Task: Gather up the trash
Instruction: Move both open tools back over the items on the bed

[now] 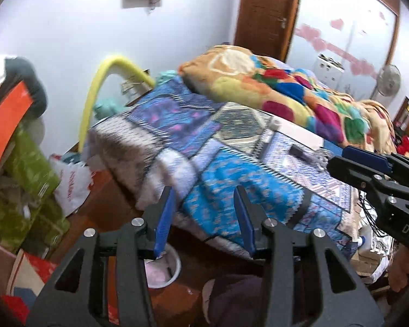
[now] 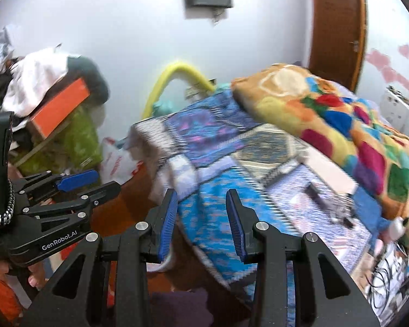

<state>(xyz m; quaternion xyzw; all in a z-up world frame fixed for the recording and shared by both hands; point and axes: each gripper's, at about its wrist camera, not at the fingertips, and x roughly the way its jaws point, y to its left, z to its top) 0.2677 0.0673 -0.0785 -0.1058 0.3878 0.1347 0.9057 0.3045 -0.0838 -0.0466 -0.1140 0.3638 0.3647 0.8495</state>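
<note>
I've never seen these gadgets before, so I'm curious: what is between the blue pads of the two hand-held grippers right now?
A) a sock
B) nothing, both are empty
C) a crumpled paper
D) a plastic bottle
B: in each wrist view the jaws of the left gripper and the right gripper stand apart with only the patterned blue bedspread visible through the gap.

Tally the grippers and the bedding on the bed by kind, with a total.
Grippers: 2, the left gripper and the right gripper, both open with nothing between the fingers.
Blue patchwork bedspread: 1
Multicoloured blanket: 1
Total: 4
</note>
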